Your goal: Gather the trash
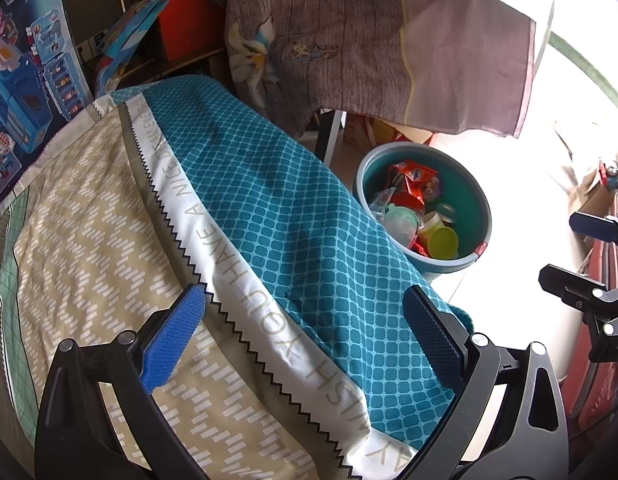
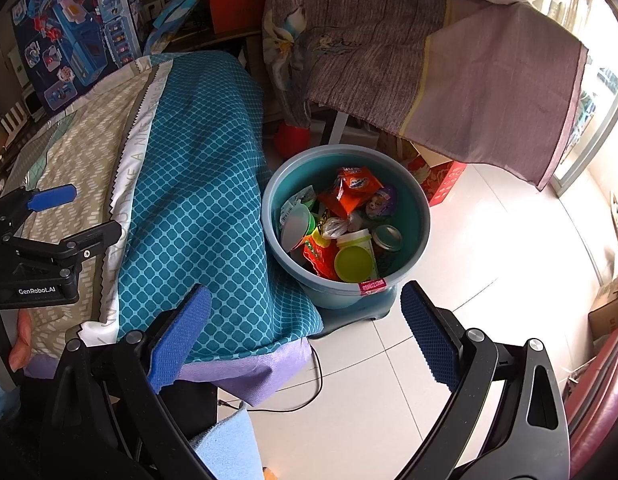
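Teal plastic bucket [image 2: 345,292] on the floor beside the cloth-covered table [image 2: 197,184] already holds wrappers [image 2: 355,192] and a yellow lid [image 2: 353,264]. Left gripper [image 1: 305,336] and right gripper [image 2: 305,328] are both wide, empty; no loose trash shows, so collecting seems nearly finished.

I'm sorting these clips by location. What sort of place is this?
Probably a room in a home, perhaps a bedroom or a child's room: a patterned bedsheet covers a raised surface, a toy box leans behind it, and a bucket full of wrappers and trash stands on the tiled floor.
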Tool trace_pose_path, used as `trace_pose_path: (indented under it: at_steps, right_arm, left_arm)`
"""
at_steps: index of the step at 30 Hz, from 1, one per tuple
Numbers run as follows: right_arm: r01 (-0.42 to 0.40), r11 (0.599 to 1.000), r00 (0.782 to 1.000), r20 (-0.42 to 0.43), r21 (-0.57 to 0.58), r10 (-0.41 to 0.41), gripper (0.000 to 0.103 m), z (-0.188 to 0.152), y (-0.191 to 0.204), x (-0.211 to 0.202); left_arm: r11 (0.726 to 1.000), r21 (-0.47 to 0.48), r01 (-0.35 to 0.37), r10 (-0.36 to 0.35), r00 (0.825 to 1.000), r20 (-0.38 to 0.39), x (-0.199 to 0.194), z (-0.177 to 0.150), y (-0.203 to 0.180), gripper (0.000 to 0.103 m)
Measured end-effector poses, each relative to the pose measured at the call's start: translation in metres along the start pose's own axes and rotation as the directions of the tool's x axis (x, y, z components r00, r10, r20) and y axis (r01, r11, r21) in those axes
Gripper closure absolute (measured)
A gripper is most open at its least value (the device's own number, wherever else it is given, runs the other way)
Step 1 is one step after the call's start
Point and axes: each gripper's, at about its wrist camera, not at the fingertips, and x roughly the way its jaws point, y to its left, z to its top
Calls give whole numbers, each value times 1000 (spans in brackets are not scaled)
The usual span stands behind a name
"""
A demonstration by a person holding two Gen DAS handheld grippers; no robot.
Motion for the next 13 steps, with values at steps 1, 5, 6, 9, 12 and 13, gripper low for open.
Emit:
trace_pose_path:
  at_steps: [1,5,6,9,12,13]
  right_arm:
    - [1,1000,1000,0,0,-1,11,0,0,0]
    - [2,1000,1000,0,-1,-2,11,0,-1,1]
    - [1,1000,1000,-1,-2,-1,11,0,-1,1]
    - [0,1000,1000,-1,-3,0,11,0,-1,2]
    - [1,1000,1000,-1,-4,-1,11,1,-2,2]
    - [1,1000,1000,-1,-4,-1,11,1,-2,2]
  left_arm:
    - [1000,0,-1,1,1000,-1,0,0,0,4]
    - [1000,-1,-1,1,1000,-2,0,0,0,4]
    - [1000,0,-2,2,1000,-2,0,0,0,4]
    - [1000,0,-9,9,1000,-6,0,0,1,4]
    - [1000,-7,-7,7,1000,-13,2,0,2,4]
    - [1000,-9,-9,9,1000,-15,2,0,3,4]
